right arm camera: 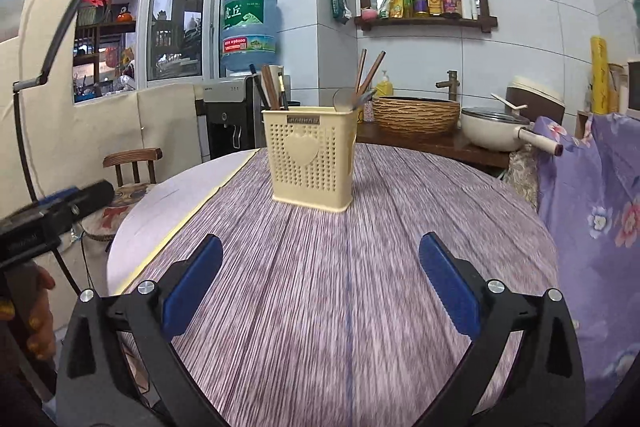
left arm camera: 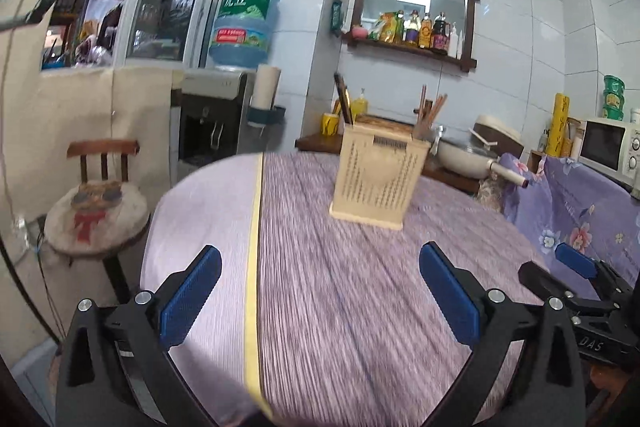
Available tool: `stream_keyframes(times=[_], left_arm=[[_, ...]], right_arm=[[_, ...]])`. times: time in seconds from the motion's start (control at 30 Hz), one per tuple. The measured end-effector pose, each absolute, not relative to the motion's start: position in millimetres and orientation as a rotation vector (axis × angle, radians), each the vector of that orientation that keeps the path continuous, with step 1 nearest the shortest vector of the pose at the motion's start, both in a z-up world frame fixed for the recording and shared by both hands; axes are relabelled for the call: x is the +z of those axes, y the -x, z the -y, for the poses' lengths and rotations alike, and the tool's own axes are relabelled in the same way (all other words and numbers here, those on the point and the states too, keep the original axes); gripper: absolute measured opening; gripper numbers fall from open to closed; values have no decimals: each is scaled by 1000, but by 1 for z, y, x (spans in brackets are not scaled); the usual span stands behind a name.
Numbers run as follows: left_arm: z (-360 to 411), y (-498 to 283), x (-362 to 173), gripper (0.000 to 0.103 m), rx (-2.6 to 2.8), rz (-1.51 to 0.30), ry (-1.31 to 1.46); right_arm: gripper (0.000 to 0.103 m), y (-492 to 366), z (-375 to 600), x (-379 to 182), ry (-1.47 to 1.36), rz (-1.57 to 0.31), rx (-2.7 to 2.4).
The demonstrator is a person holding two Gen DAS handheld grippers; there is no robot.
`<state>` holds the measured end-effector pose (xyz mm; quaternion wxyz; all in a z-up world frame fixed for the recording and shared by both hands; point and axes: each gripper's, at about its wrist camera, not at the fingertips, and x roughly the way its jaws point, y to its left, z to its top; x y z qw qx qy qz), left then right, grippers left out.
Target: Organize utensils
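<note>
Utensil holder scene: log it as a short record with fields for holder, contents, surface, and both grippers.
holder: cream perforated plastic utensil holder, upright on the table, heart shape on its front
contents: brown chopsticks and dark-handled utensils standing inside, tips above the rim
surface: round table under a purple streaked cloth; no loose utensils visible on it
left gripper: open, nothing between the blue pads
right gripper: open, nothing between the blue pads

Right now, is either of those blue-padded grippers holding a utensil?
No: the left gripper and the right gripper both stand open over the bare tablecloth.
</note>
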<state>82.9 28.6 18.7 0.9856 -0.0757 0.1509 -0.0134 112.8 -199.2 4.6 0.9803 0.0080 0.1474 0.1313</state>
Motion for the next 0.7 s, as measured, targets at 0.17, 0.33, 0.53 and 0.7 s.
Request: stream_keyframes(times=[0.17,0.33,0.53,0.7], left_arm=[[-24,-44,-4,98,-13,-300,158],[-32,-25,-12,98,-16,-277,227],[-26,-16,-11,98,-37,-251,211],[-22,-9,-10,98,-51,-236,187]], right_arm=[[97,-59,211,-11,-40,-242,238],[97,-27,214,-24,-81,-241,265],[97,-24,210,-20,-74,-250,297],[97,-20,208,-18,-67,-244,311]])
